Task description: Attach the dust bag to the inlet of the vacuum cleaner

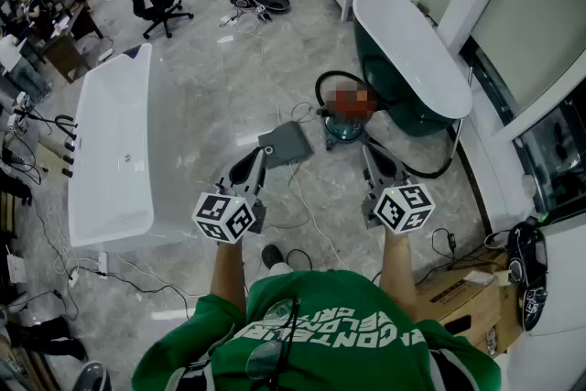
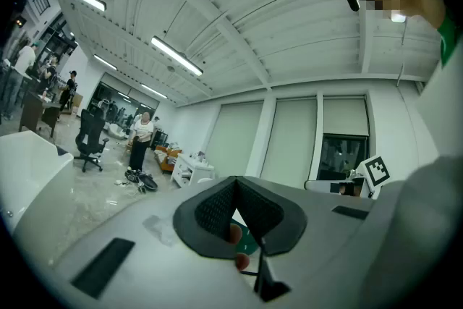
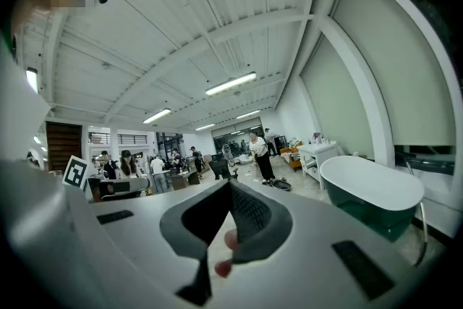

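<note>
Dust bag (image 1: 288,142) lies flat on the floor (image 1: 229,87), just left of the vacuum cleaner (image 1: 345,127), whose top is blurred over; its inlet cannot be made out. Left claw (image 1: 262,152) and right claw (image 1: 367,149) are both closed, empty.

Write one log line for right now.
left gripper: shut, empty | right gripper: shut, empty | flat grey dust bag: on floor, untouched | round green vacuum cleaner: bag not attached
</note>
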The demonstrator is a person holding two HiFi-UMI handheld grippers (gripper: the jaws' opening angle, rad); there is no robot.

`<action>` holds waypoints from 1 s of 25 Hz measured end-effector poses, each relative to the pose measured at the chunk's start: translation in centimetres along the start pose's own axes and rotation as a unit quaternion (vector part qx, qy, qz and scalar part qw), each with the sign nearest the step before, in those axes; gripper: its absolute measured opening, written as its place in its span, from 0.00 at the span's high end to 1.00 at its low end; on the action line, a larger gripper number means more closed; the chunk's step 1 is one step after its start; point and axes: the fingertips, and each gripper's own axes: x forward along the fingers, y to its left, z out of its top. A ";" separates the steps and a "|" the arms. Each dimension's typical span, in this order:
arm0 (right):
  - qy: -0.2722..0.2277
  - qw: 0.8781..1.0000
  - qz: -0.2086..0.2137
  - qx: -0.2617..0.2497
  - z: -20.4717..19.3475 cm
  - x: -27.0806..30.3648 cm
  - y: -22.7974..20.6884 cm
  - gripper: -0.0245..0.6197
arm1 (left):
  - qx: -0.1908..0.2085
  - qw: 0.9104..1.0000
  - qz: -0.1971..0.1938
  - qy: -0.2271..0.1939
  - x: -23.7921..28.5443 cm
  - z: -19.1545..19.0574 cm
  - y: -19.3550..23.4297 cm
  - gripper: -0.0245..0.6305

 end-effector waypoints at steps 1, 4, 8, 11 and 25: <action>0.001 1.000 0.001 -0.001 -0.1 0.8 0.4 0.95 | -0.002 1.000 -0.004 -0.003 -0.1 0.2 0.7 0.97; 0.004 1.000 0.003 -0.003 -0.4 3.1 1.7 0.95 | -0.007 1.000 -0.011 -0.010 -0.4 0.9 3.0 0.97; 0.010 1.000 0.006 -0.008 -0.9 5.8 3.1 0.95 | -0.007 1.000 -0.004 -0.013 -0.9 1.4 6.0 0.97; 0.013 1.000 0.013 -0.007 -1.3 7.8 4.6 0.95 | -0.010 1.000 0.001 -0.014 -1.6 1.7 8.4 0.97; 0.027 0.999 0.008 0.018 -3.9 14.2 8.6 0.95 | -0.012 1.000 0.004 0.007 -3.2 2.7 16.9 0.97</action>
